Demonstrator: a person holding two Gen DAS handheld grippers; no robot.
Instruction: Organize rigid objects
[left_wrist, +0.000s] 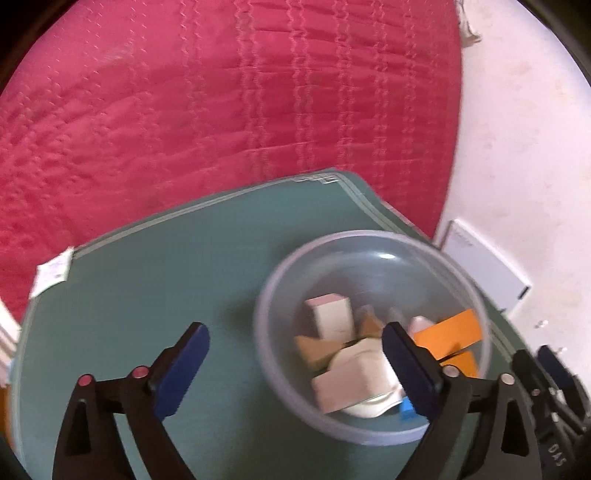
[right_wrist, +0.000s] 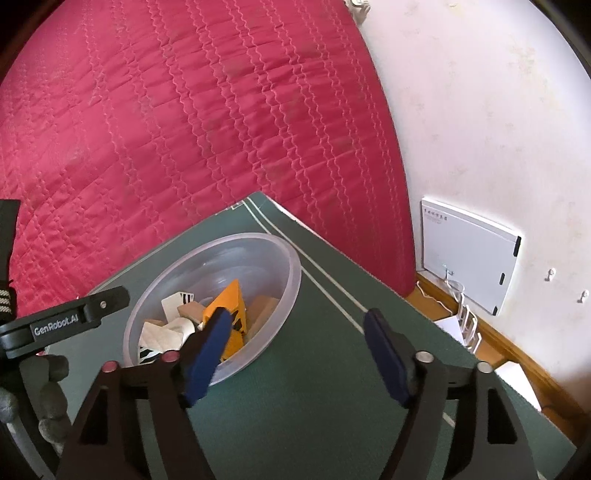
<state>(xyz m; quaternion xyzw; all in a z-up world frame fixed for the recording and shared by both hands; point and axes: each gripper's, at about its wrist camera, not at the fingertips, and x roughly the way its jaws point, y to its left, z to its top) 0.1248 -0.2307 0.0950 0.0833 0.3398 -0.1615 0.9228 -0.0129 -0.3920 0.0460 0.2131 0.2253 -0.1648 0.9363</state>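
A clear plastic bowl (left_wrist: 266, 295) (right_wrist: 295, 266) stands on a green mat (left_wrist: 147, 277) (right_wrist: 314, 387). Inside lie an orange box (left_wrist: 448, 330) (right_wrist: 227, 299), a white box (left_wrist: 332, 314), a cream box (left_wrist: 354, 380), brown blocks (right_wrist: 264, 308) and a small blue piece (left_wrist: 406, 408). My left gripper (left_wrist: 295, 332) is open wide, its right finger over the bowl and its left finger over bare mat. My right gripper (right_wrist: 297, 314) is open too, with its left finger at the bowl's near rim. Nothing is held by either.
The mat lies on a red quilted bedspread (left_wrist: 221, 110) (right_wrist: 184, 110). To the right are a white wall and a grey-white panel (right_wrist: 469, 254) (left_wrist: 484, 273). A gloved hand (right_wrist: 48, 387) holds the left gripper's black body at the left edge. A wooden ledge (right_wrist: 517, 354) runs below the wall.
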